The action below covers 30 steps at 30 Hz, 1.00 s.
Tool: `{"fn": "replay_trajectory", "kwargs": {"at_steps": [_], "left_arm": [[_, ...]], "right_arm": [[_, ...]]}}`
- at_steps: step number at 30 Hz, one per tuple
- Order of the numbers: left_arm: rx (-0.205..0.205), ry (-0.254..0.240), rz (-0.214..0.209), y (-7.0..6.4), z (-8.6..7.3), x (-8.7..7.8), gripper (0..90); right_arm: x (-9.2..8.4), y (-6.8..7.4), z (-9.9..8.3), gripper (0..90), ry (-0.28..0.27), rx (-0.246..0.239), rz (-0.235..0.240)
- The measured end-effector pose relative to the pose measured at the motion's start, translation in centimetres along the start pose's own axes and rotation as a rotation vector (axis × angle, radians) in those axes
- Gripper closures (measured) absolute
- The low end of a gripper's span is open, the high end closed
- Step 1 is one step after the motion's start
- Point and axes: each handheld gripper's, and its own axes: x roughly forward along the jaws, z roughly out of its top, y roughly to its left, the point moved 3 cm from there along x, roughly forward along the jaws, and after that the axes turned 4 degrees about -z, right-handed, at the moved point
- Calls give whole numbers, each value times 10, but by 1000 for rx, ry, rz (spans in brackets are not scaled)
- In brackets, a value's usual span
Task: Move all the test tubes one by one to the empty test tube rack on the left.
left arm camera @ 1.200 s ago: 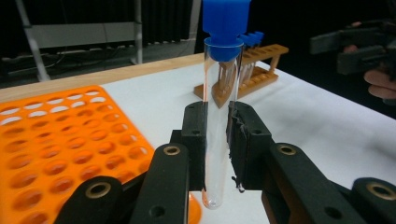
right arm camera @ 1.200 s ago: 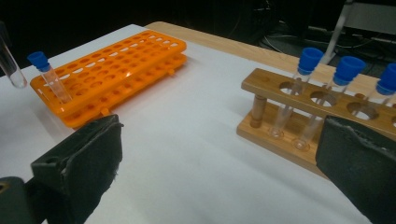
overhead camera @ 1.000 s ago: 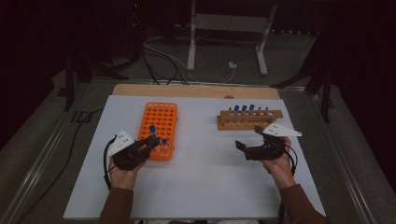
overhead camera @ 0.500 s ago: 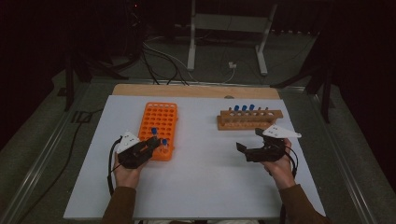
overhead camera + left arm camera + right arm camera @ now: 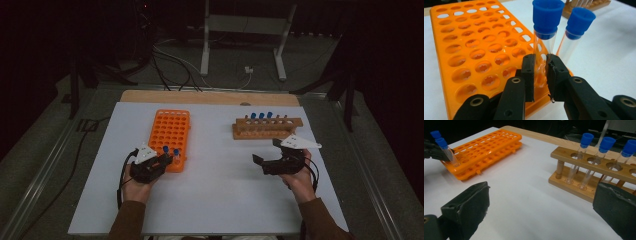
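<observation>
While clamped on the clear glass blue-capped test tube [image 5: 544, 42] at the near corner of the orange plastic perforated rack [image 5: 474, 50], left claw [image 5: 541, 75] keeps it upright, apparently to seat it beside its capped neighbour [image 5: 574, 35]. Standing wide apart and empty, right claw [image 5: 267, 162] waits near the wooden tube stand [image 5: 594, 170], likely ready to fetch another.

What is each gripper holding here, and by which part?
The left gripper clamps a blue-capped test tube by its clear glass body, well below the cap, over the orange rack. The right gripper is open, holding nothing.
</observation>
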Motion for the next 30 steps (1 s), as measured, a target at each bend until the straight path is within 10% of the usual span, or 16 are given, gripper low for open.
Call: {"fn": "replay_trajectory", "kwargs": {"at_steps": [10, 30], "left_arm": [[33, 19, 18, -5, 0, 4, 775], [-99, -83, -17, -1, 2, -20, 465]], "right_arm": [[3, 2, -2, 8, 11, -6, 6], [-4, -8, 9, 8, -21, 3, -23]]}}
